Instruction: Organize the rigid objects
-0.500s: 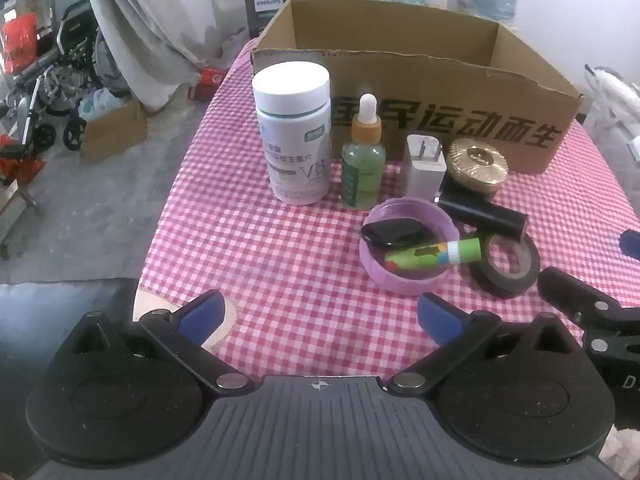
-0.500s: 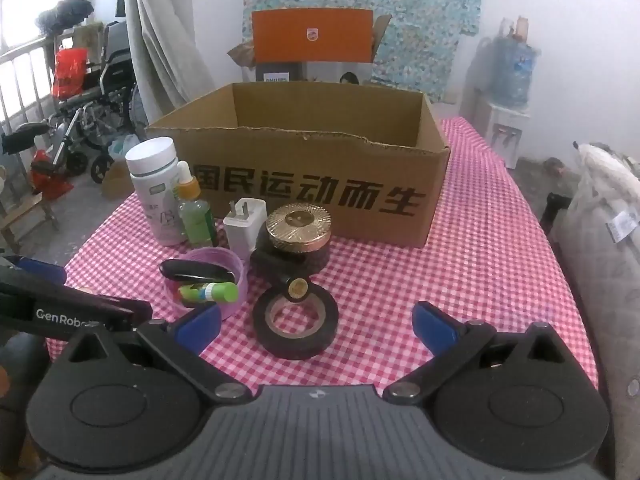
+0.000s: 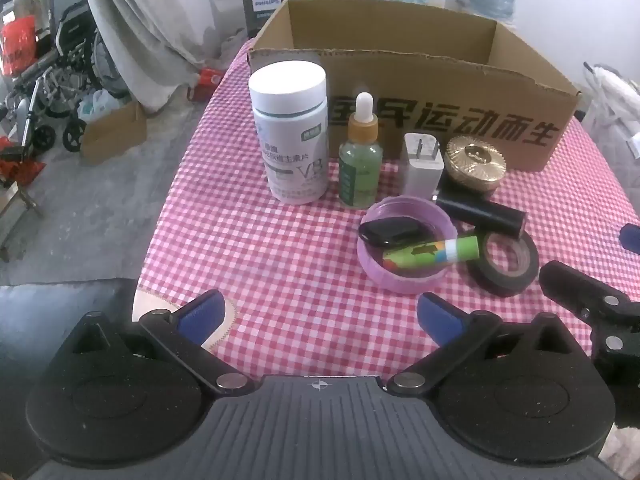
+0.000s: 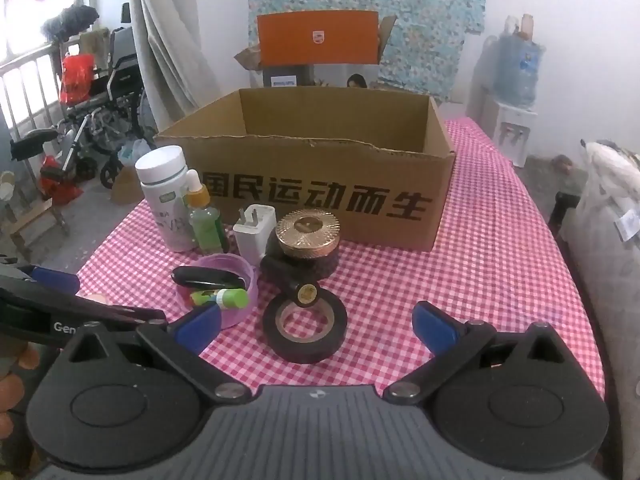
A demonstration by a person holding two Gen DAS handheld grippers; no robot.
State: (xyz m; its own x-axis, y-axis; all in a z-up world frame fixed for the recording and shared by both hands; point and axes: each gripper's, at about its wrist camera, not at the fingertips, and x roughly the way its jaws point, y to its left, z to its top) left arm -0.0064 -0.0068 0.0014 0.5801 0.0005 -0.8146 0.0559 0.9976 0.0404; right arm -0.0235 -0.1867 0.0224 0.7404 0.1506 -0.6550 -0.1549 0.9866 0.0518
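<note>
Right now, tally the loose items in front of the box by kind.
Bottles: 2, white pill bottle, green dropper bottle
Chargers: 1
Gold-lid jars: 1
Black tubes: 1
Tape rolls: 1
Purple lids: 1
Things in lid: 2
Total: 9

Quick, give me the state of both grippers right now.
Left gripper: open, holding nothing, above the pink checked tablecloth.
Right gripper: open, holding nothing, the black tape roll lying before it.

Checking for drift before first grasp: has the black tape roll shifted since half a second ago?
No. The black tape roll sits in the same spot relative to the cardboard box and the purple bowl in both views.
</note>
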